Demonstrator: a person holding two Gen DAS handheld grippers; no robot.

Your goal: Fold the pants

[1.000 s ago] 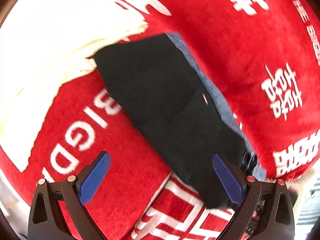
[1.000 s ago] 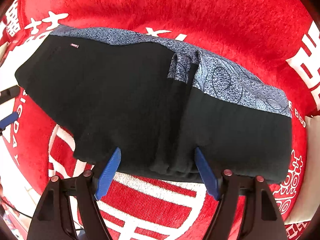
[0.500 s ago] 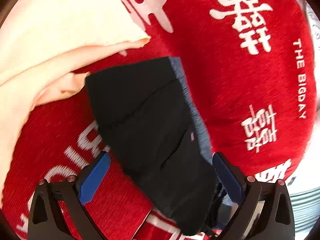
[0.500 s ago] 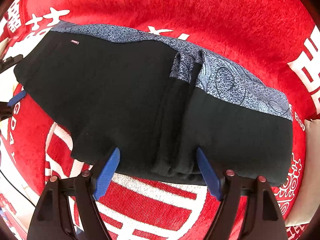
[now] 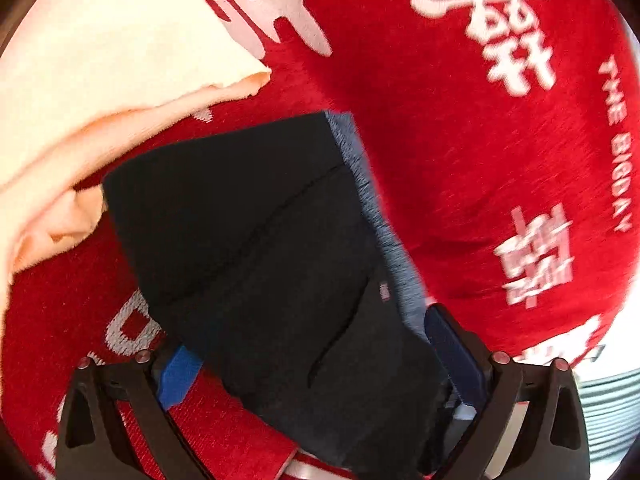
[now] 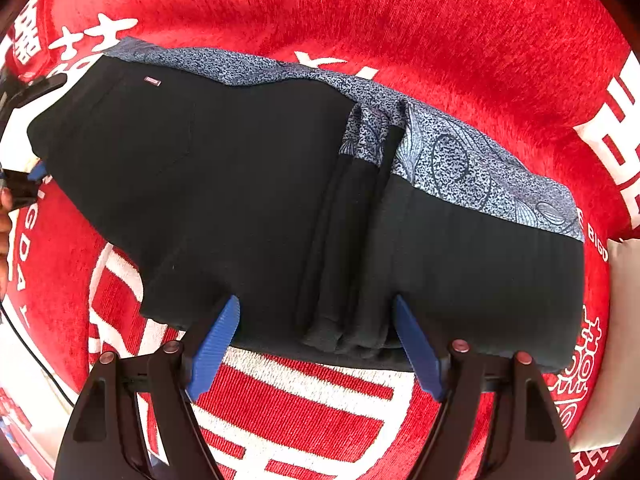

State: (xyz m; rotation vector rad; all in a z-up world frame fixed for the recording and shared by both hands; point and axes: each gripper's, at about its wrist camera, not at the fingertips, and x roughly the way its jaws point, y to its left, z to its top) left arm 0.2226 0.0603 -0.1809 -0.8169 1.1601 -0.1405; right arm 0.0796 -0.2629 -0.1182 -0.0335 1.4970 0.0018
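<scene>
Folded black pants with a blue-grey patterned waistband [image 6: 304,200] lie on a red plush cloth with white lettering [image 6: 460,40], a tool at each end.

The left tool [image 5: 320,364] straddles one end of the folded pants: its jaws have just been closing a little with the fabric between the blue pads, which stand spread and do not visibly press it. The right tool [image 6: 316,344] hovers at the near edge of the pants, jaws spread, its pads either side of the bunched middle fold without pinching it. A pale cream cloth [image 5: 100,80] lies at the far left of the red cloth, touching the corner of the pants.
</scene>
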